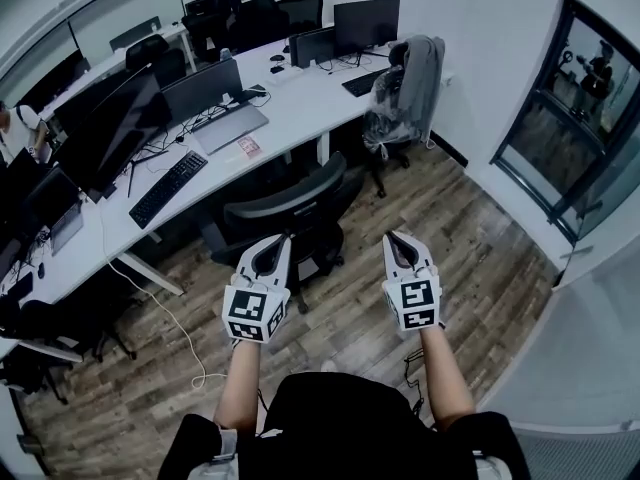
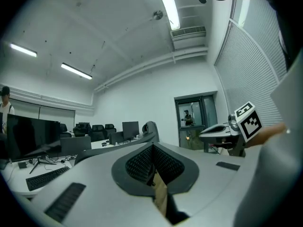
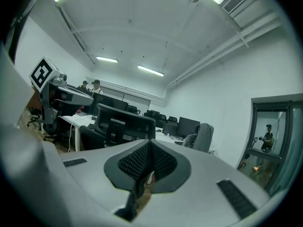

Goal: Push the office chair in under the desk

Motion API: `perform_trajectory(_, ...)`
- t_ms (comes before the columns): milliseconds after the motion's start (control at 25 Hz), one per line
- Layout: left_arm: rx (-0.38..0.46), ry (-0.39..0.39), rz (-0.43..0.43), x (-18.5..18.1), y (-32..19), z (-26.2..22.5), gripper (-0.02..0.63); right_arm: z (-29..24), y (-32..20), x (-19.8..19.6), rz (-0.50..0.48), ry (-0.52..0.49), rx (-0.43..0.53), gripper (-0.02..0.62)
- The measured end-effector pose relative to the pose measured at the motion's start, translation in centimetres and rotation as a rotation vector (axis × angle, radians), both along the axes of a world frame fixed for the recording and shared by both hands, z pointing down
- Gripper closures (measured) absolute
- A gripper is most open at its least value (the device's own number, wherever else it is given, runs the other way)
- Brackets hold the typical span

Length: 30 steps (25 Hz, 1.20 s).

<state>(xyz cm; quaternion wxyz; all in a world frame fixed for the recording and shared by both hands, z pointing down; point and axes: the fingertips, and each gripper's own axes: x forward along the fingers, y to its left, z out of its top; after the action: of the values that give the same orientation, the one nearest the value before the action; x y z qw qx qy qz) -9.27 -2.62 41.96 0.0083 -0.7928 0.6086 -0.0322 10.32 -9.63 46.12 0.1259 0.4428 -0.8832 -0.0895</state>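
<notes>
Because the black mesh-backed office chair (image 1: 288, 211) stands straight ahead of the two hand-held tools, with its backrest turned toward them and the long white desk (image 1: 300, 100) just beyond it, the push has to go forward, away from the person. The backrest's top rail runs crosswise to that line, slanting from nearer on the left to farther on the right. The left gripper (image 1: 276, 242) is the closer one, its tip near the chair's back, though I cannot tell whether it touches. The right gripper (image 1: 394, 240) sits off the chair's right side, over wood-plank floor (image 1: 450, 258). Both have their jaws pressed together with nothing between them. The seat looks only partly under the desk edge, so I judge the push barely begun. The right tool likely needs to shift leftward to meet the backrest.
</notes>
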Motion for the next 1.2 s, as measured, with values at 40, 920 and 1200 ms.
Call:
perform_trajectory(40, -0.002, -0.003, 0.006, -0.2, -0.3, 0.2, 0.594, 0.1, -0.3, -0.6, -0.003, 0.002, -0.002, 0.571)
perform_trajectory(920, -0.026, -0.032, -0.146, -3.6, -3.8, 1.0, 0.594, -0.1, -5.6, -6.1, -0.168, 0.008, -0.009, 0.571)
perform_trajectory(1200, -0.031, 0.018, -0.293, -5.4, -4.3, 1.4, 0.592, 0.5, -8.4, -6.6, -0.250, 0.027, -0.019, 0.571)
